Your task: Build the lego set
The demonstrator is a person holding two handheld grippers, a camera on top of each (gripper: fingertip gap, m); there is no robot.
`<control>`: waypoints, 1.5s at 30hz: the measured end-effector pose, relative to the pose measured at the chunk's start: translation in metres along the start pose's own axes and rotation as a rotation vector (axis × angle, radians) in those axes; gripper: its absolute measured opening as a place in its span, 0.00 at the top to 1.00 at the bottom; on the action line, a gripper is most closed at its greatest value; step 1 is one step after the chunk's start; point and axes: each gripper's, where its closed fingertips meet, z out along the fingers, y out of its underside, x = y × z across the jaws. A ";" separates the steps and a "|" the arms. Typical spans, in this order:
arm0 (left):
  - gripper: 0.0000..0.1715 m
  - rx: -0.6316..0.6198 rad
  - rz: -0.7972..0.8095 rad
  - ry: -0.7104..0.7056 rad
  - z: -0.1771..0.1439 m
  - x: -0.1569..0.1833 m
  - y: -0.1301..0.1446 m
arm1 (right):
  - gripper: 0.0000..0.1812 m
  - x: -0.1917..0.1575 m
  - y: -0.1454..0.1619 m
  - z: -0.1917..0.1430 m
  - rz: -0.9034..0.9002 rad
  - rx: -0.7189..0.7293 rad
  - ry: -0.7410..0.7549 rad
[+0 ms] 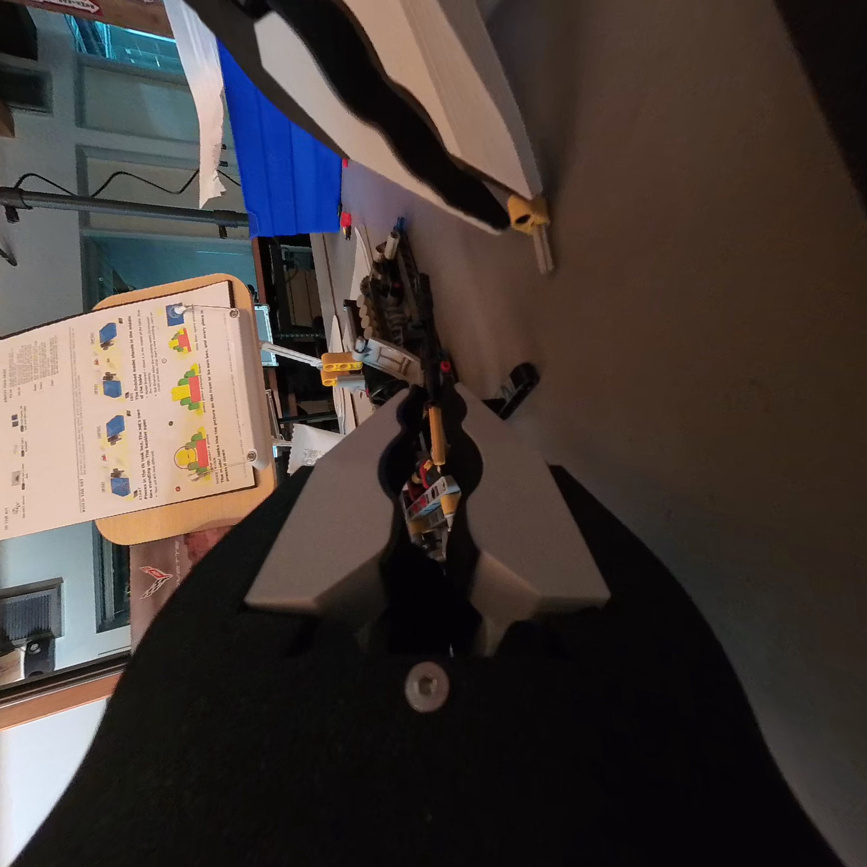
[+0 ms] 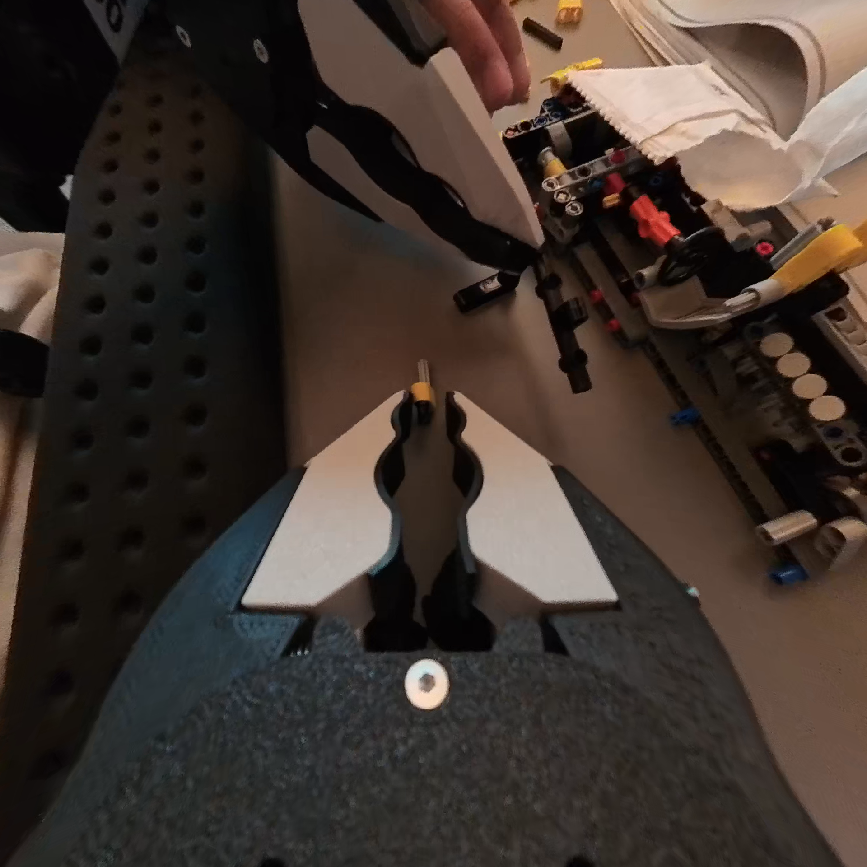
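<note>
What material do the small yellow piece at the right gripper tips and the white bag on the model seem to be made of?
Yellow piece: probably hard plastic, smooth, with even colour and crisp edges.
White bag: looks like paper, matte, creased, with a zigzag-cut edge; thin plastic film is possible.

A pale beige surface [image 2: 356,300] carries the scene under dim, warm light. Beyond its far edge, windows [image 1: 136,51] show teal glass set in grey frames. A blue cloth [image 1: 281,178] hangs near a dark horizontal pole [image 1: 117,209], with a wooden board [image 1: 255,389] propped close by.
</note>
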 end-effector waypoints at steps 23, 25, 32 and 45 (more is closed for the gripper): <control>0.97 0.154 0.007 0.115 0.000 0.026 -0.044 | 0.97 -0.010 -0.009 -0.002 0.340 0.062 -0.241; 0.97 0.149 0.010 0.120 0.001 0.027 -0.044 | 0.97 -0.004 -0.008 -0.002 0.311 0.064 -0.191; 0.97 0.130 0.012 0.121 0.004 0.027 -0.040 | 0.96 -0.002 -0.004 0.001 0.083 0.023 -0.024; 0.97 0.104 0.013 0.114 0.007 0.024 -0.034 | 0.96 -0.003 0.002 -0.002 0.349 0.020 -0.142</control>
